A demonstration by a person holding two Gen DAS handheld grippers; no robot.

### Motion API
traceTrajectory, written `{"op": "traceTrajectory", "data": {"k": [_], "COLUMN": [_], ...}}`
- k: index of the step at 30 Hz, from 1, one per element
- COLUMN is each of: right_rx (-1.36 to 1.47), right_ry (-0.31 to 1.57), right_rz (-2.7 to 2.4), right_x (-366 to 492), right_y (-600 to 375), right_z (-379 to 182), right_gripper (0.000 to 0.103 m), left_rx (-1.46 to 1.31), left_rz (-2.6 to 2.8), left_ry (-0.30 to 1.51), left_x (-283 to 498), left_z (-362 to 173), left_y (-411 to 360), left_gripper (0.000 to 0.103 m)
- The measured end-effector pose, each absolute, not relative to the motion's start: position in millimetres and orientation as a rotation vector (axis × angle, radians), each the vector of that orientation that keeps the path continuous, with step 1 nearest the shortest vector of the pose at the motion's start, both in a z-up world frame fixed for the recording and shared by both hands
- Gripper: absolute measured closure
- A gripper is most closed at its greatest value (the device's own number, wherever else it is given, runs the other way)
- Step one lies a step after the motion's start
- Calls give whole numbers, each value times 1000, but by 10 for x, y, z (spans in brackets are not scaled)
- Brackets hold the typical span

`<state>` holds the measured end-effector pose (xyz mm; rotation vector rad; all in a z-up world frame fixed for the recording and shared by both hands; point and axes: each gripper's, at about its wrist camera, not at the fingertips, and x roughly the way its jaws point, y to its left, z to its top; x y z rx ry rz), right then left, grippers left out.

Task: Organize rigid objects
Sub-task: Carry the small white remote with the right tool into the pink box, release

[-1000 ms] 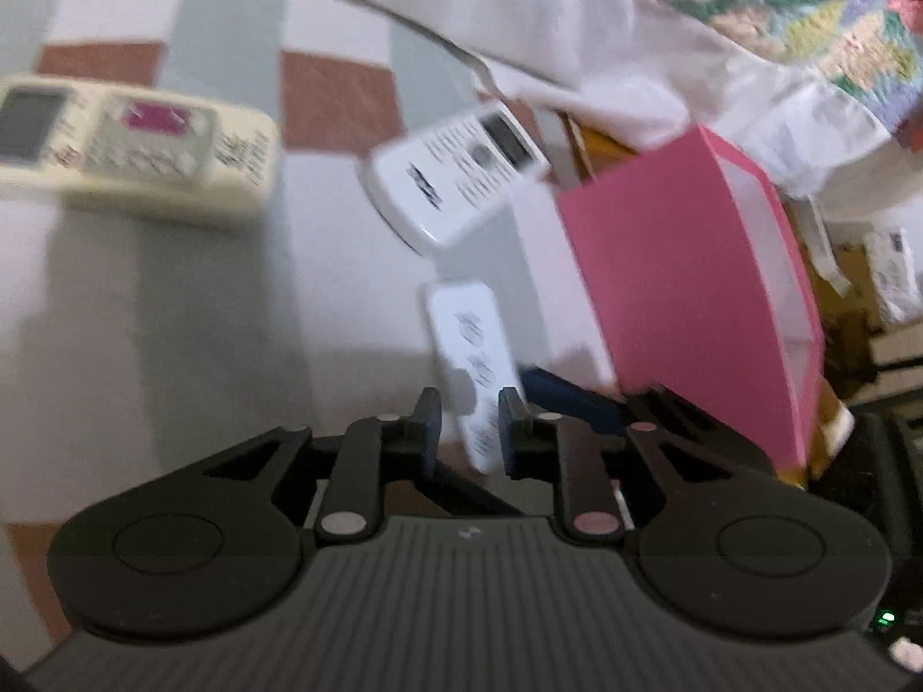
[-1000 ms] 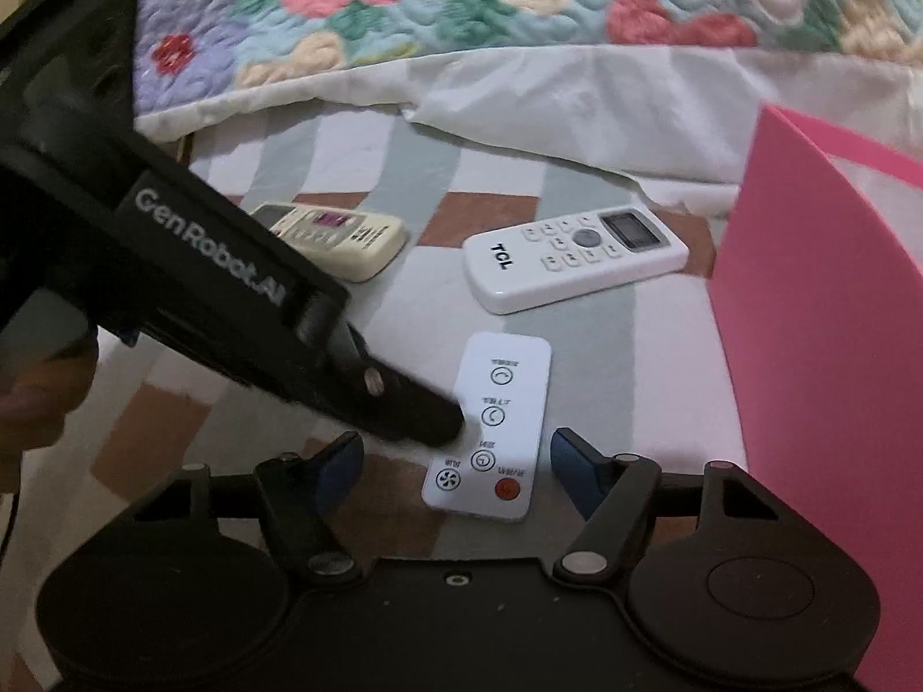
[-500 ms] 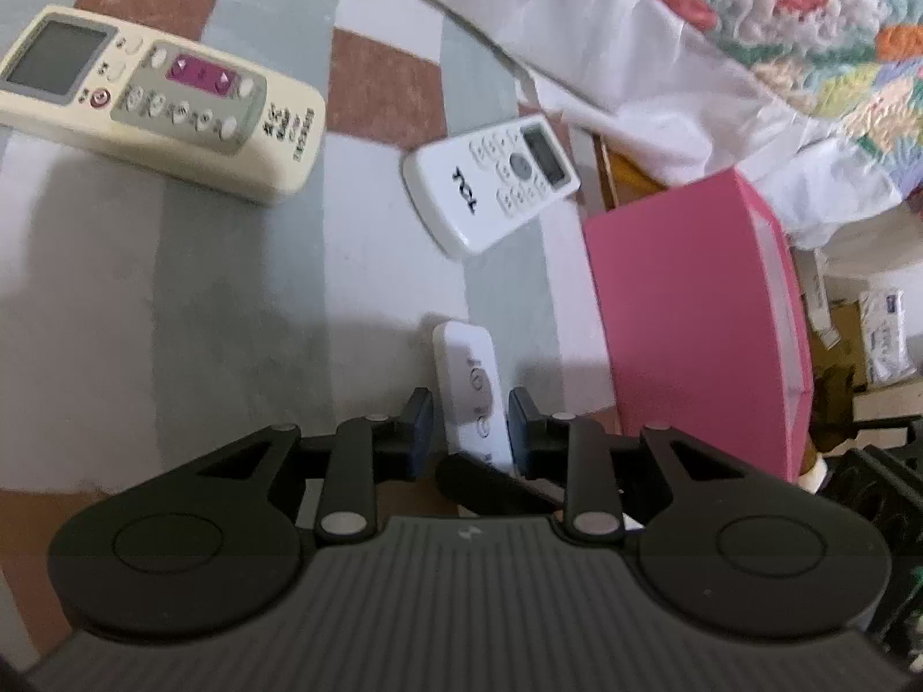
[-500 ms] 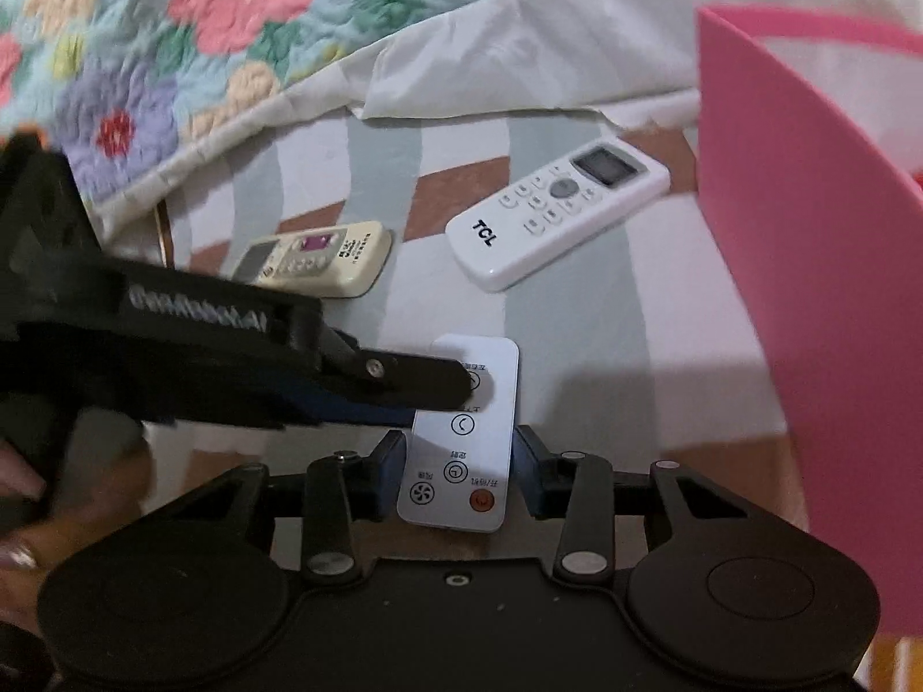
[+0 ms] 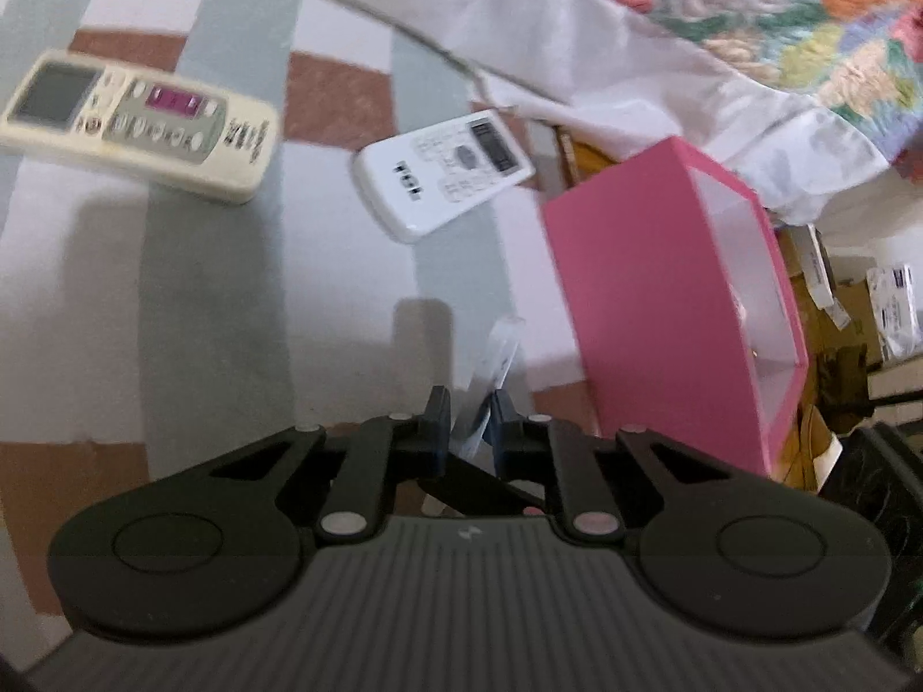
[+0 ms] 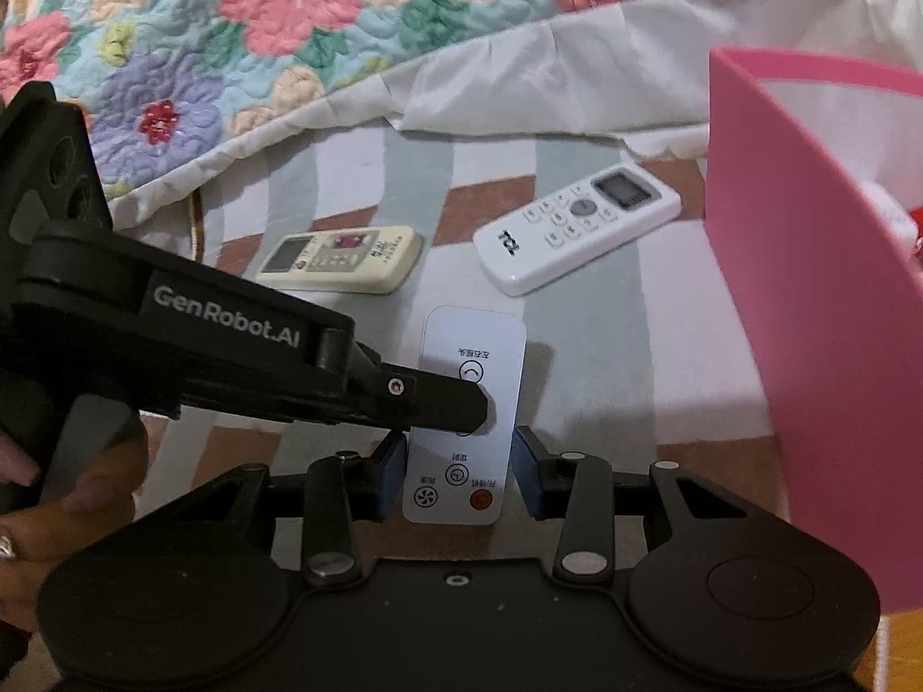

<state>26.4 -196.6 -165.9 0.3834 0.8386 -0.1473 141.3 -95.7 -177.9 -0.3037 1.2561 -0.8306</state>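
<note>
The pink box (image 6: 807, 317) stands on the right, open at top; sth white and red shows inside, too blurred to tell. The small white remote (image 6: 467, 415) is lifted off the striped cloth (image 6: 606, 357), between both grippers. The right gripper (image 6: 456, 476) pinches its near end by the two long edges. The left gripper (image 5: 470, 427) comes from the left w/ jaws closing on its thin edge. The TCL remote (image 6: 580, 228) and the cream remote (image 6: 340, 258) lie farther away.
</note>
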Motion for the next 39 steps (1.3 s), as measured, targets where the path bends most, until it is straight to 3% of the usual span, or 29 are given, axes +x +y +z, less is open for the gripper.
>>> {"op": "traceTrajectory", "data": {"k": [12, 22, 31, 39], "right_rx": [277, 233, 269, 412], "right_ry": [742, 667, 681, 792], "right_rz": [-121, -213, -314, -294], "right_x": [-160, -480, -588, -412], "right_y": [-1955, -2296, -2844, -3455], "right_z": [-898, -415, -315, -612], "right_gripper": [58, 58, 58, 58], "left_rx": [-260, -208, -206, -125], "left_rz": [-939, -1055, -1078, -991], "left_ry": [1088, 1026, 1083, 1192], "left_x": [961, 831, 926, 1126], "left_z": [-958, -383, -375, -695], "left_y": [-986, -1549, -2263, -2796], "left_gripper": [92, 92, 92, 92]}}
